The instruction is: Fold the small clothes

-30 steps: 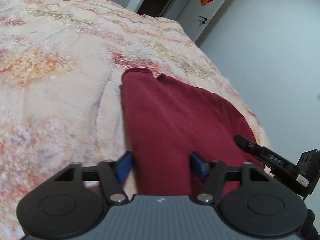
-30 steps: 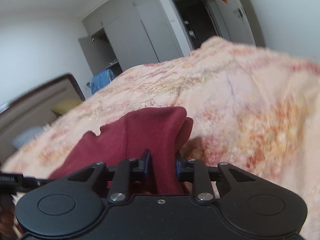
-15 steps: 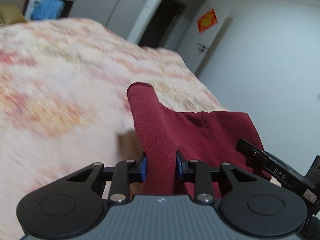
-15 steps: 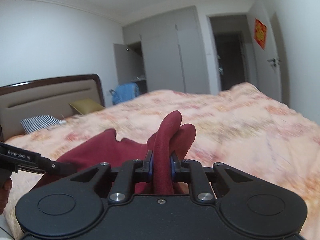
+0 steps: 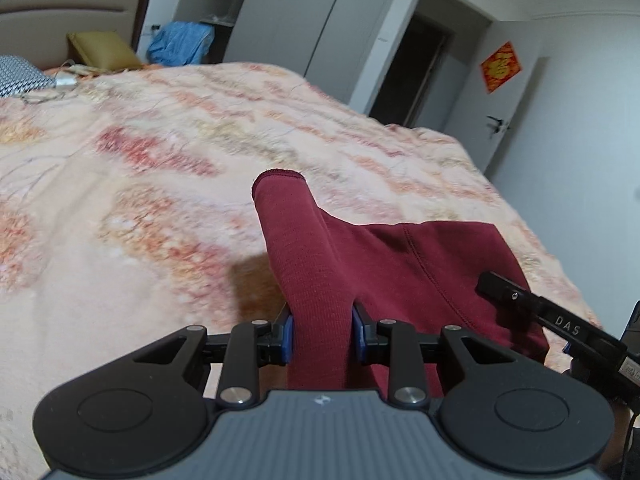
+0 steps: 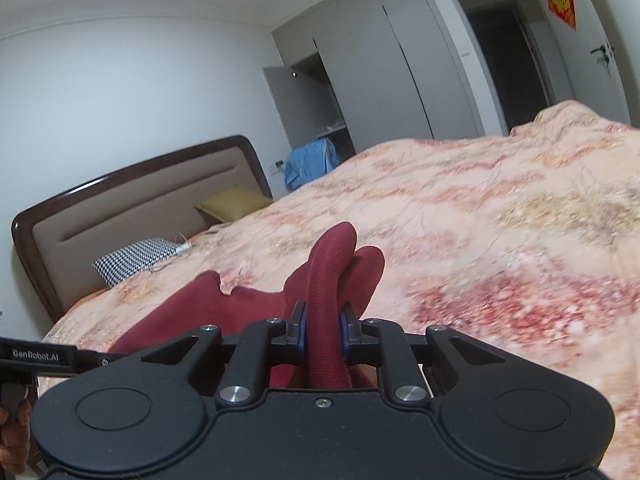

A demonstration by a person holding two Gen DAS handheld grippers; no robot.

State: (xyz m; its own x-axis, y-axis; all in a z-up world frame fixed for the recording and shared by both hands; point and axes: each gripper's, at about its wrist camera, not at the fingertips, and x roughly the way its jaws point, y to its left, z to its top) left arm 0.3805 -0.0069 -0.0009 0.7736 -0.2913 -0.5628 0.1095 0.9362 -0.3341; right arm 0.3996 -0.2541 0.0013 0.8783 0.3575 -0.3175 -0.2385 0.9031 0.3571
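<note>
A dark red knit garment [image 5: 400, 264] lies at the near edge of a bed with a peach floral cover [image 5: 160, 168]. My left gripper [image 5: 322, 338] is shut on a ribbed fold of it that stands up from the bed. My right gripper [image 6: 323, 330] is shut on another bunched fold of the same garment [image 6: 328, 280], lifted off the cover. The rest of the garment [image 6: 208, 304] trails left across the bed. Each view shows the other gripper's tip at its edge: right one [image 5: 552, 320], left one [image 6: 48, 356].
A brown headboard [image 6: 132, 204], a checked pillow [image 6: 136, 256] and a yellow pillow [image 6: 236, 202] are at the bed's head. Blue cloth [image 6: 312, 160] lies by grey wardrobes [image 6: 380, 64]. A dark doorway [image 5: 416, 76] and a white door [image 5: 508, 112] stand beyond the bed.
My left gripper closed on the garment's fold, and both grippers raised their folds off the bed. Both views have tilted up, so more of the room shows.
</note>
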